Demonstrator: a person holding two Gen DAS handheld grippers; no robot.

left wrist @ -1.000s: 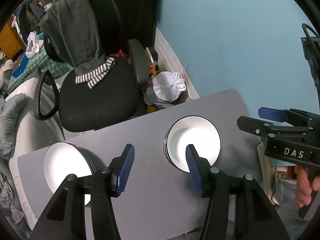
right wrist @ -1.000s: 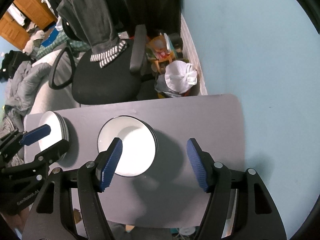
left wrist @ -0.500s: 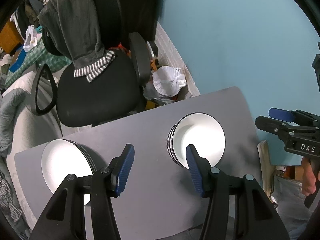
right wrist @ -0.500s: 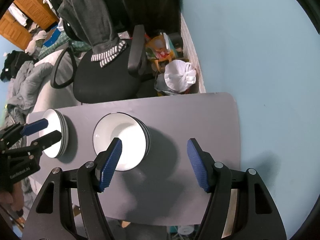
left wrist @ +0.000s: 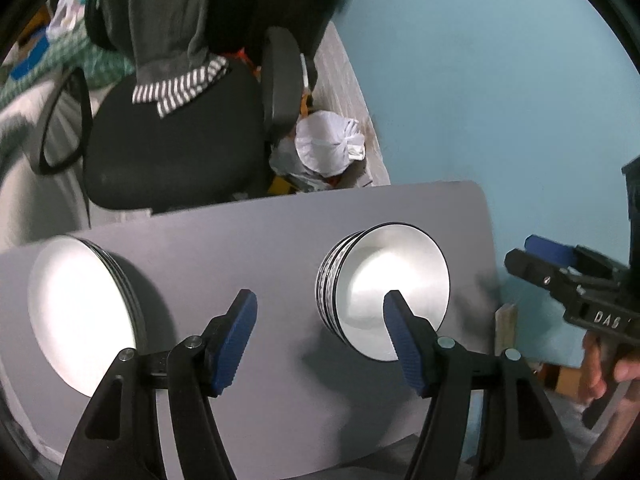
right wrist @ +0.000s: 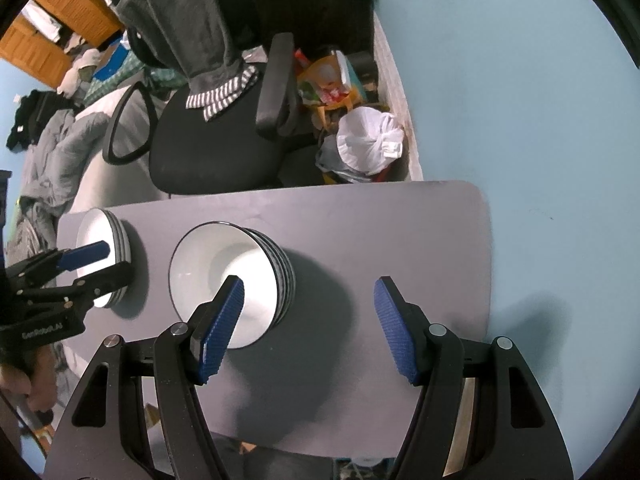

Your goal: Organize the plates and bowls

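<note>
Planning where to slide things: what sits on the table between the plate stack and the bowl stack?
Nothing: in the right wrist view only bare grey table separates the plate stack from the bowl stack.

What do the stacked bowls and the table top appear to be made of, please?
Stacked bowls: likely glazed ceramic, with a glossy white inside, dark rim and patterned outer walls. Table top: matte grey, smooth, with rounded corners, perhaps laminate or painted board; the pictures leave that open.

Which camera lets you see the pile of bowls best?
The right wrist view: the stack of bowls sits sharp, and its patterned sides show several nested bowls. In the left wrist view the stack is slightly blurred, and the left tool's fingertip covers part of it.
</note>
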